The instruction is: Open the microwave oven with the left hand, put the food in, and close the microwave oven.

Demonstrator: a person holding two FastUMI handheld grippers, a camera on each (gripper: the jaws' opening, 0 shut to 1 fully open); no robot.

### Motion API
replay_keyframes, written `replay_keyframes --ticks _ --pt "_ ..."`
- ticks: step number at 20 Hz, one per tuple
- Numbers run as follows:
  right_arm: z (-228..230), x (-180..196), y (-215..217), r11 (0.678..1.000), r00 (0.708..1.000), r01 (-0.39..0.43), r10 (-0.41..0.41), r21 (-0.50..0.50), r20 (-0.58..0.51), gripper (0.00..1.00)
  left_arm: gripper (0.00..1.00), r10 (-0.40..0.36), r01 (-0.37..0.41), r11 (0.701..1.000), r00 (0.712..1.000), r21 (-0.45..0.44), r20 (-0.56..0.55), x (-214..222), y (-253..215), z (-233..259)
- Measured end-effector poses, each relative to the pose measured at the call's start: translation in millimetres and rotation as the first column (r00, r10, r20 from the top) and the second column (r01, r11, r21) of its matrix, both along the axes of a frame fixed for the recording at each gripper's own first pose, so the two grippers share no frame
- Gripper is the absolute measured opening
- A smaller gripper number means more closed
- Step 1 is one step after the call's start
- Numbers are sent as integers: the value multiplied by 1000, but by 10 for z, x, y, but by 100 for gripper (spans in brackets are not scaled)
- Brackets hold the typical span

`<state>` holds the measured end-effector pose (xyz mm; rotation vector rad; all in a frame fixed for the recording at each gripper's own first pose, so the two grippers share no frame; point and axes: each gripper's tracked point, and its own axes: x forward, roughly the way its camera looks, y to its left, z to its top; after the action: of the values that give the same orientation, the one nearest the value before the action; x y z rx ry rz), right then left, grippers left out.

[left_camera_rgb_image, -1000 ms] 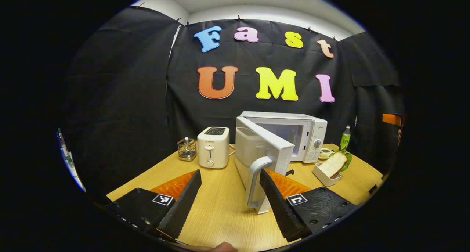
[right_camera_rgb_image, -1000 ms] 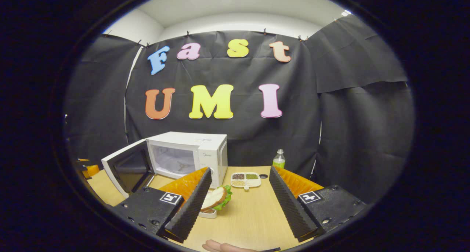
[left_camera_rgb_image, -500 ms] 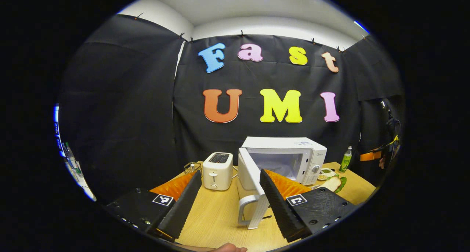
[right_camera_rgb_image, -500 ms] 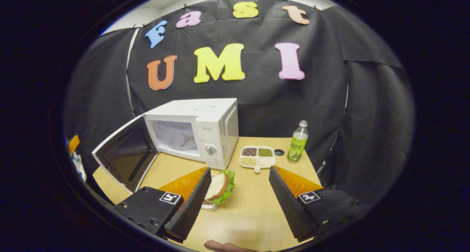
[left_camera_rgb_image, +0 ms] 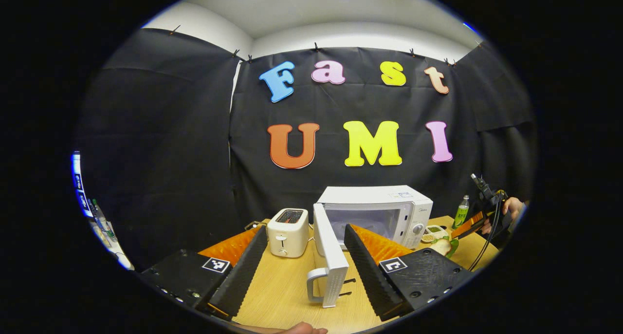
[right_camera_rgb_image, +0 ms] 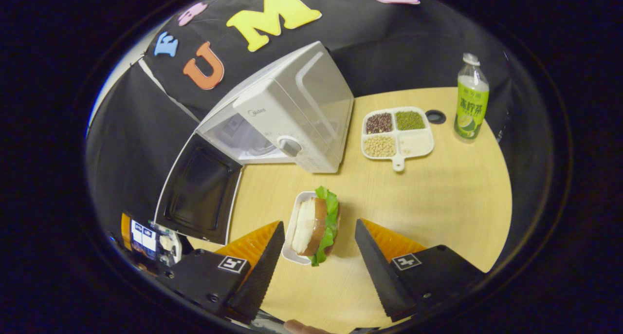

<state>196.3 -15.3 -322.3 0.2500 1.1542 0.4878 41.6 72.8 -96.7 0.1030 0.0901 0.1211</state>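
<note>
- The wooden bench [right_camera_rgb_image: 438, 197] carries everything; there is bare, open surface around the food on its near and right sides.
- The microwave oven [right_camera_rgb_image: 297, 110] stands at the far left in the right gripper view, with its door [right_camera_rgb_image: 202, 195] swung wide open toward the near left, so the cavity is clear to receive food.
- In the left gripper view the same door [left_camera_rgb_image: 331, 256] stands edge-on between the spread jaws of the left gripper [left_camera_rgb_image: 304, 263], touching neither; these jaws are apart and hold nothing.
- The right gripper [right_camera_rgb_image: 319, 256] hovers above the food, jaws wide apart and empty.
- The sandwich [right_camera_rgb_image: 319, 219], bread with lettuce, sits in a small white tray [right_camera_rgb_image: 294, 224] just beyond the fingertips and roughly centred in the gap; its long axis runs near to far, along the fingers, so closing across the narrow width looks right. This hand is clearly the nearer one.
- Judgement: the opening step is done; picking up the food comes next, then a carry far-left past the door's edge.
- A sectioned dish of beans [right_camera_rgb_image: 396, 134] and a green bottle [right_camera_rgb_image: 469, 105] stand far right, well apart from that path.
</note>
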Motion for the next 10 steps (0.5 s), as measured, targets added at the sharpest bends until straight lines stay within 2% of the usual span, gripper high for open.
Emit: replay_keyframes --ticks 1,2,3,4,5,7,8,9,10 --pt "-53 15 3 1000 1000 -3 3 25 -30 82 95 1 -1 1000 1000 4 -1 7 -6 5" --pt "-104 17 36 999 998 0 3 50 -62 92 96 5 -5 1000 1000 11 0 19 7 11" --pt "-151 33 48 997 996 10 -3 72 -93 91 95 8 -8 1000 1000 17 1 14 9 21" --pt "-202 23 48 996 992 13 -2 88 -123 80 95 13 -13 1000 1000 21 -2 10 30 12" --pt "-248 40 41 995 990 27 -14 95 -141 90 95 14 -14 1000 1000 25 -3 -6 32 13" --pt "-329 45 99 991 984 32 -9 131 -177 87 95 18 -18 999 1000 26 -2 -23 46 17" --pt "-339 -6 164 986 979 29 5 166 -203 81 95 21 -21 999 1000 29 -2 -35 66 9" --pt "-350 -59 177 984 973 37 5 175 -230 63 95 20 -20 999 1000 28 -3 -35 76 6" --pt "-352 -65 208 982 972 62 -19 176 -233 27 95 17 -17 1000 1000 22 -6 -39 67 -17"
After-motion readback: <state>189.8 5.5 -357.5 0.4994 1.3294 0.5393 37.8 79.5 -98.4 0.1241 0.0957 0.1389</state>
